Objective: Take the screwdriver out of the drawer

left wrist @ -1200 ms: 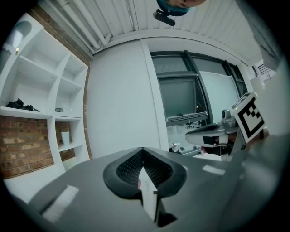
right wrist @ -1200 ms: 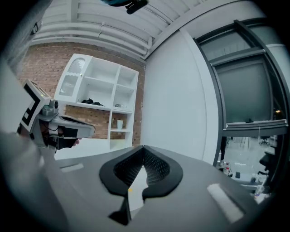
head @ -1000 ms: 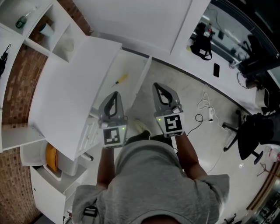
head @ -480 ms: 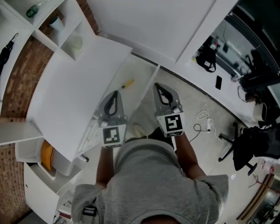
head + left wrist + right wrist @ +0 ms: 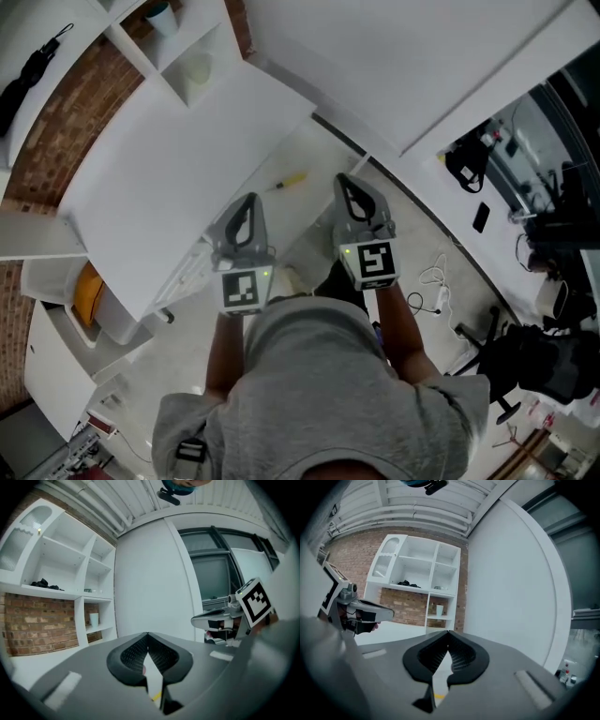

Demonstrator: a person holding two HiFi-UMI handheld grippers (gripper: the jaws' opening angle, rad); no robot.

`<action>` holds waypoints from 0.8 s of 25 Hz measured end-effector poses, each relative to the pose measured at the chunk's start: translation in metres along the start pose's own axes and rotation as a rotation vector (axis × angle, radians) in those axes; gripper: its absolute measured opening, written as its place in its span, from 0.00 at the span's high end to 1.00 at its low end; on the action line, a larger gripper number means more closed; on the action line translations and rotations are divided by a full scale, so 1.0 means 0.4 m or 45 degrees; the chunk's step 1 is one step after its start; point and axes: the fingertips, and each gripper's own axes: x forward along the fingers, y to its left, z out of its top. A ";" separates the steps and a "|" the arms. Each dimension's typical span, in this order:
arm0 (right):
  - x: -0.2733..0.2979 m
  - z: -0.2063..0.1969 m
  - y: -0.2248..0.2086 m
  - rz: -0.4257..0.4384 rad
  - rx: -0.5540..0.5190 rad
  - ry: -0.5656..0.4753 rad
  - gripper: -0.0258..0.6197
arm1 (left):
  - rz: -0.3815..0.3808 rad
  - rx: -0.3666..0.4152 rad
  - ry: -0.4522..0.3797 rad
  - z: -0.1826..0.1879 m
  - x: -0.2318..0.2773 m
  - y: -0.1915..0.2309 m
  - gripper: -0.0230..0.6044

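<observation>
Currently, the screwdriver [image 5: 289, 180] lies flat on the floor of the open white drawer [image 5: 317, 150], untouched. Its long axis runs diagonally across the head view. The yellow handle is the end toward the upper right. The thin shaft points to the lower left, toward the edge of the white countertop [image 5: 178, 159] that overhangs the drawer. The shaft end lies close to that edge.

The left gripper [image 5: 248, 200] is held above the drawer, just beside the shaft end and clear of it. Its jaws are pressed together at the tips with nothing between them. The right gripper [image 5: 345, 179] is held on the other side, near the handle end, also clear of the tool. Its jaws are likewise pressed together and empty. In the head view the screwdriver sits between the two gripper tips. Both grippers point away from the person, roughly level.
</observation>
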 end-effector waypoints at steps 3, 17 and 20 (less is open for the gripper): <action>0.058 0.002 -0.023 0.098 -0.021 0.010 0.96 | 0.091 -0.005 0.013 -0.002 0.031 0.016 0.94; 0.310 -0.055 0.015 0.574 -0.069 0.117 0.96 | 0.471 -0.114 0.124 -0.092 0.117 0.110 0.94; 0.353 -0.092 0.051 0.652 -0.082 0.166 0.96 | 0.524 -0.154 0.171 -0.144 0.118 0.138 0.94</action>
